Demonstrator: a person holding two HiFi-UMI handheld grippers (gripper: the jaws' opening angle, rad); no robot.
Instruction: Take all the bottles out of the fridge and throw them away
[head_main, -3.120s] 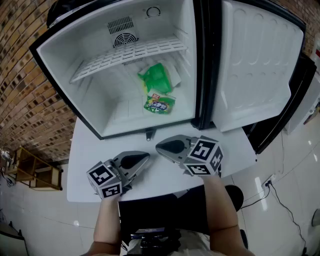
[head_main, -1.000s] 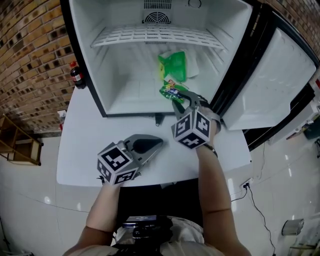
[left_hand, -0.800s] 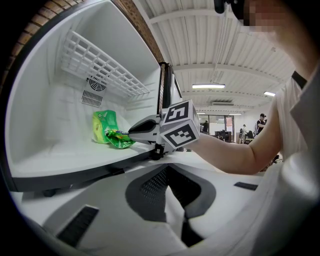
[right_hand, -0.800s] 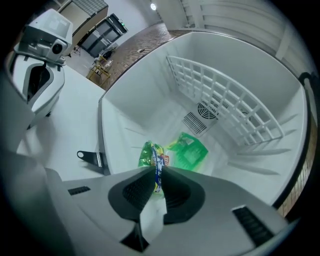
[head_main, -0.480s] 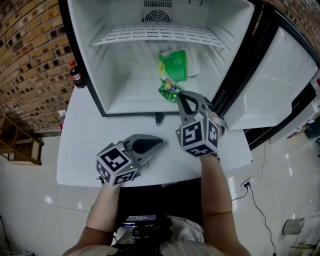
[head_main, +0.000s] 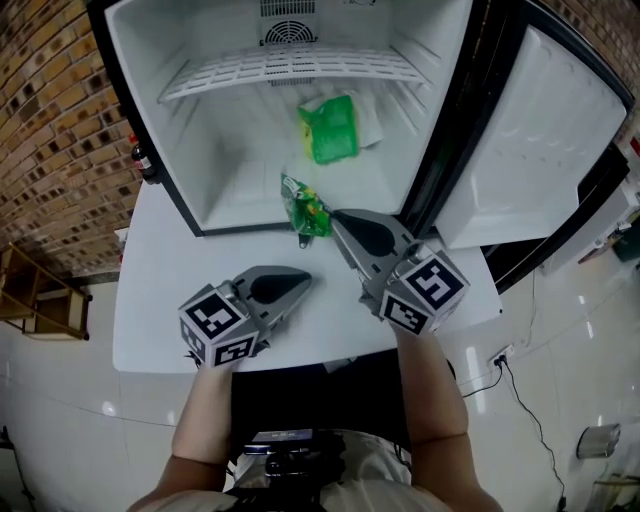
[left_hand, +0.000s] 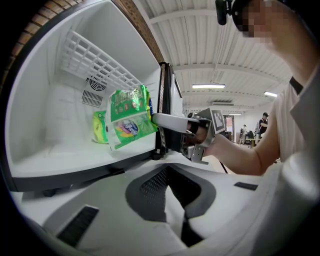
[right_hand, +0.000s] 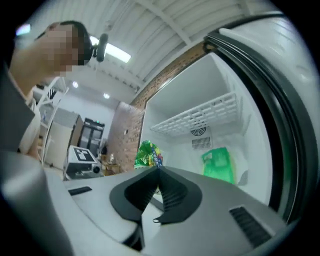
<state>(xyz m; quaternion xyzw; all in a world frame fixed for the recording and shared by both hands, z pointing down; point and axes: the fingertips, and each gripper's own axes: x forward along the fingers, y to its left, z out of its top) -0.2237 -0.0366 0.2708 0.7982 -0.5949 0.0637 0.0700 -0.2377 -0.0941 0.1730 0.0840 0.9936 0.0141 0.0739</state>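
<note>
Though tasked with bottles, pinches a green packet (head_main: 303, 208) at frame centre in the tight-shut right gripper (head_main: 336, 214), seemingly clearing the fridge (head_main: 170, 130); rests left gripper (head_main: 303, 278) closed, empty, lower left. Sees no bottle inside.

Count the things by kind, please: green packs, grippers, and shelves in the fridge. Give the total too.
Green packs: 2, the bag inside the fridge and the packet at its front edge.
Grippers: 2, the right gripper, shut on the packet, and the left gripper, holding nothing.
Shelves: 1, the wire shelf.
Total: 5
</note>
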